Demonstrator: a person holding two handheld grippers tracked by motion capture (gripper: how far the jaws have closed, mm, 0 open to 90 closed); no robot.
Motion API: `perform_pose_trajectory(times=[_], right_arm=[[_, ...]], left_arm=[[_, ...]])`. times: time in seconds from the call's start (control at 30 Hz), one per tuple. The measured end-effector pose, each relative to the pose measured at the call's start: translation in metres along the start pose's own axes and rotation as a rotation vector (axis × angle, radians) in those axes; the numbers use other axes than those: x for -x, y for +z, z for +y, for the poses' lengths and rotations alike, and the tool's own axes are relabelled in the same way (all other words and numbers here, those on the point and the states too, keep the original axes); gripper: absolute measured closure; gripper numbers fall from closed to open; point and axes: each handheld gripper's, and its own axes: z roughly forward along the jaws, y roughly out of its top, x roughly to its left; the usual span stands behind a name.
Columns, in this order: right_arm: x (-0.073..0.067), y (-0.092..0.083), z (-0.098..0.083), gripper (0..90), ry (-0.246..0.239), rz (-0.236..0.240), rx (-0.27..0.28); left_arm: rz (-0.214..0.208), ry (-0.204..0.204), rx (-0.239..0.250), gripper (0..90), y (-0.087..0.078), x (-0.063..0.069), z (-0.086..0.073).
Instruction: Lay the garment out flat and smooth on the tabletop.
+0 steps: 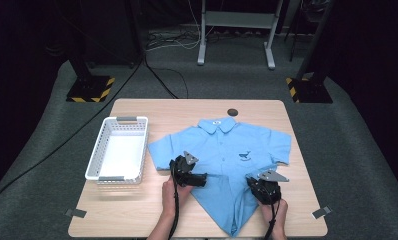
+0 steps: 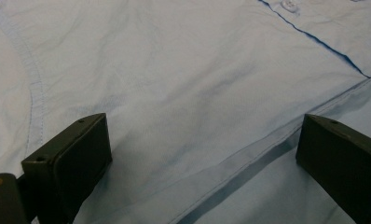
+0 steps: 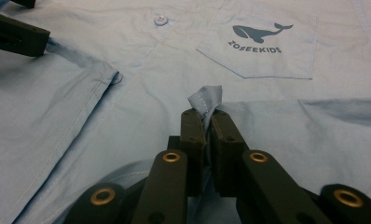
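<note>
- Item: blue shirt [image 1: 227, 150], kid-size, lying front-up on worktop [image 1: 137, 210], centre-right; collar at far side, hem toward you. White basket [image 1: 118, 149] to its left, just beside the left sleeve.
- Handling (est.): thin woven cotton, light, limp, no stiffness; creases and drags easily. Pinch edges/hems, not flat panels; lift w/ both hands so it doesn't sag.
- Right tongs [image 3: 205, 122]: jaws together, clamped on a small peak of fabric near the right side seam, below the pocket.
- Left tongs [image 2: 202, 154]: jaws wide apart, nothing gripped; hovering over the left front panel by the folded edge.
- Views: right gripper view gives you whale logo [image 3: 260, 33], button, pinched tuft; high view gives overall layout and basket.
</note>
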Motion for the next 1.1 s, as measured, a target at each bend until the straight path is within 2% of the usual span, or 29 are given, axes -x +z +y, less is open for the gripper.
perform_pose_trajectory(times=[0.3,0.7,1.1], right_arm=[[0.006,-0.017,-0.011,85.1,0.041,0.001,0.039],[0.009,-0.056,-0.026,85.0,0.061,-0.033,0.08],[0.032,-0.095,-0.059,83.2,0.125,-0.084,0.098]], left_arm=[[0.0,0.001,0.0,2.7,0.0,0.0,0.0],[0.0,0.001,0.001,2.8,0.0,0.0,0.0],[0.001,0.001,0.001,2.9,0.0,0.0,0.0]])
